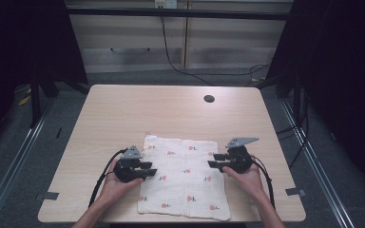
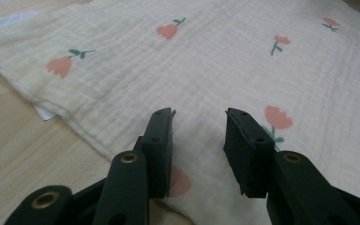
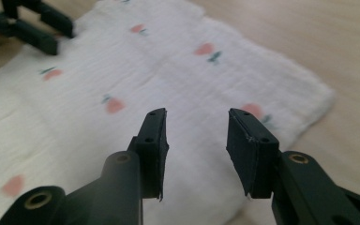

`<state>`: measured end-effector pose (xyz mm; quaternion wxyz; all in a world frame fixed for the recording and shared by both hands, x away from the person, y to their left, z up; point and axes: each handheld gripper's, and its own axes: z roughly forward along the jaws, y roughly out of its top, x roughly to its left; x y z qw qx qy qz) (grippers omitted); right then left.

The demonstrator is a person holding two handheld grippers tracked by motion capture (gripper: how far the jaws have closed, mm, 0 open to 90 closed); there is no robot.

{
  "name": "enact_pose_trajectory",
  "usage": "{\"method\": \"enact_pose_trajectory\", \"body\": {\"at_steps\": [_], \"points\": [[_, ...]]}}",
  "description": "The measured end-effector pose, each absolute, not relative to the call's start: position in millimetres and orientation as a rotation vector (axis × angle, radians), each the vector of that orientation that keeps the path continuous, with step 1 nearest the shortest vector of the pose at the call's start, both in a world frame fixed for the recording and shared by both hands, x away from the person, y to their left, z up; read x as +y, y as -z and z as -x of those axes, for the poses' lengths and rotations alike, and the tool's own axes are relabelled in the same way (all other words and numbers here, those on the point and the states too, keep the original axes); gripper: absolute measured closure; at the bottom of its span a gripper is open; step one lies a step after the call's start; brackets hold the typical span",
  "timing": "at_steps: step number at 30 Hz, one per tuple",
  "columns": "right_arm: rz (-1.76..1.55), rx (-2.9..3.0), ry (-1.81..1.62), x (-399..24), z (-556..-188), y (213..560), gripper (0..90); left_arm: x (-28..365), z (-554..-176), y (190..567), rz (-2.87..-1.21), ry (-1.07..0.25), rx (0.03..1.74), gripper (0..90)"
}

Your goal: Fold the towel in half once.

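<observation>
A cream muslin cloth printed with small red tulips (image 1: 184, 176) lay spread on the light wooden table (image 1: 123, 109), toward its near edge at about six o'clock from the tabletop's centre, with its near hem close to the table's front lip. It looked like a single flat layer or one broad fold, roughly square, with a slightly ragged corner at its eleven o'clock; no further fold was visible, so the folding or smoothing work seemed to be at an early or in-between stage, with most shaping left to do. The left gripper (image 1: 148, 168) sat at the cloth's nine o'clock edge, its jaws parted with nothing between them, poised just over the fabric in the left gripper view (image 2: 199, 129). The right gripper (image 1: 215, 160) hovered at the cloth's three o'clock side, its jaws likewise released and empty above the weave (image 3: 196, 129). A white label (image 2: 9, 19) peeked from the cloth's far corner. A round cable hole (image 1: 209, 99) sat at the table's one o'clock, well apart from the work.
</observation>
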<state>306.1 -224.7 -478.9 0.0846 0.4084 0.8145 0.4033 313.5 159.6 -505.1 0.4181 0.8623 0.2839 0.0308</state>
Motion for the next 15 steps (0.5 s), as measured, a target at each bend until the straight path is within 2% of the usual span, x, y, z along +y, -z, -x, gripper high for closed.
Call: {"method": "enact_pose_trajectory", "body": {"at_steps": [5, 12, 15], "points": [[-1.292, 2.354, -1.208, -228, -339, 481, 57.7, 162, -316, 506, -2.160, -0.097, 0.720, 63.2], [-1.361, 2.312, -1.180, -232, -369, 482, 61.7, 165, -318, 507, -2.147, -0.083, 0.721, 63.2], [-1.361, 2.336, -1.122, -230, -376, 485, 62.6, 170, -322, 509, -2.105, -0.033, 0.749, 63.2]]}}
